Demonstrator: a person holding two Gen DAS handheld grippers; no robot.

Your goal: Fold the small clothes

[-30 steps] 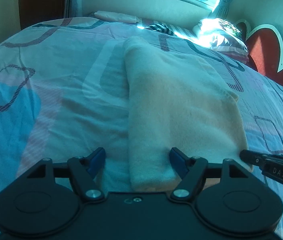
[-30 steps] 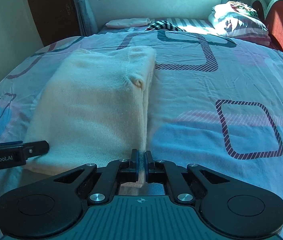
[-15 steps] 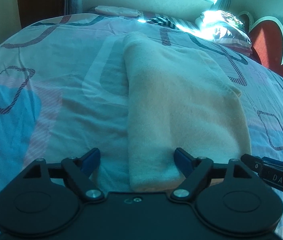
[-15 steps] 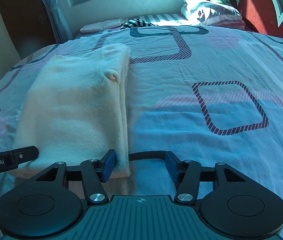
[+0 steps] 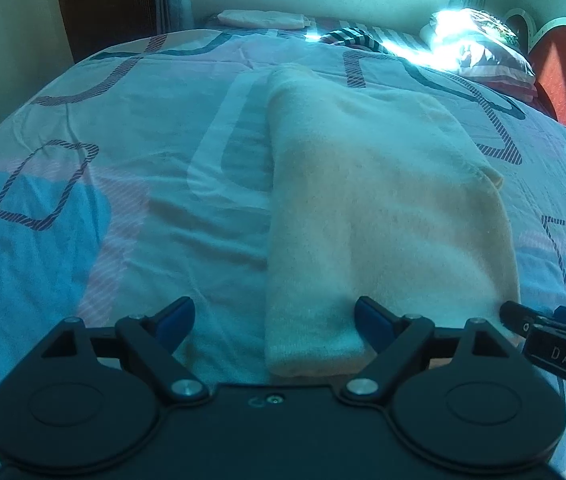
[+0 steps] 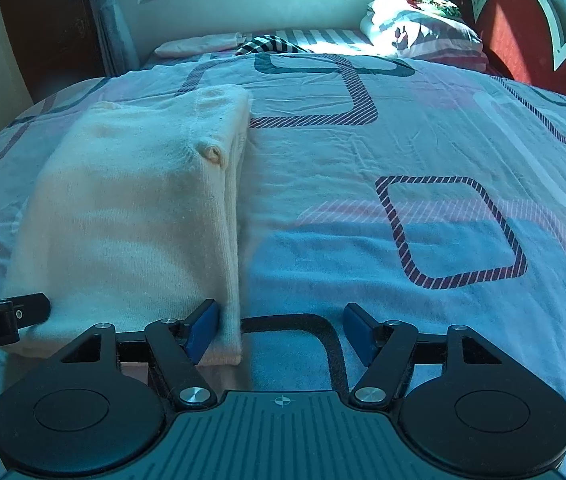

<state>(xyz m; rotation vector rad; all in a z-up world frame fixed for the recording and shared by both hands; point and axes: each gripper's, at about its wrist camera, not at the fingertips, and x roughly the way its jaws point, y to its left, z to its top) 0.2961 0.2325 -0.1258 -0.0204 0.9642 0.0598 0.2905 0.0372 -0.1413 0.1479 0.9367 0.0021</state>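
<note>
While both claws stand spread at the near end of the folded cream sweater (image 5: 383,216), we log the risks. Left claw (image 5: 269,320) is wide open, straddling the sweater's near left corner without pinching it; right claw (image 6: 279,330) is likewise open, its left pad touching the sweater's right edge, gripping nothing. Sweater lies flat on the bed (image 5: 123,200), folded into 1 long strip.

Risks, as we judge them:
1. A claw closing shallow may catch only the top layer, so the stack peels apart when lifted.
2. A claw closing deep may pinch the bedsheet too and drag it.
3. Uneven lift by the 2 claws would skew the next fold.

View differences: the right wrist view shows the stacked layer edges and a small puckered fold (image 6: 213,154); the left wrist view shows only the smooth rolled left edge.
</note>
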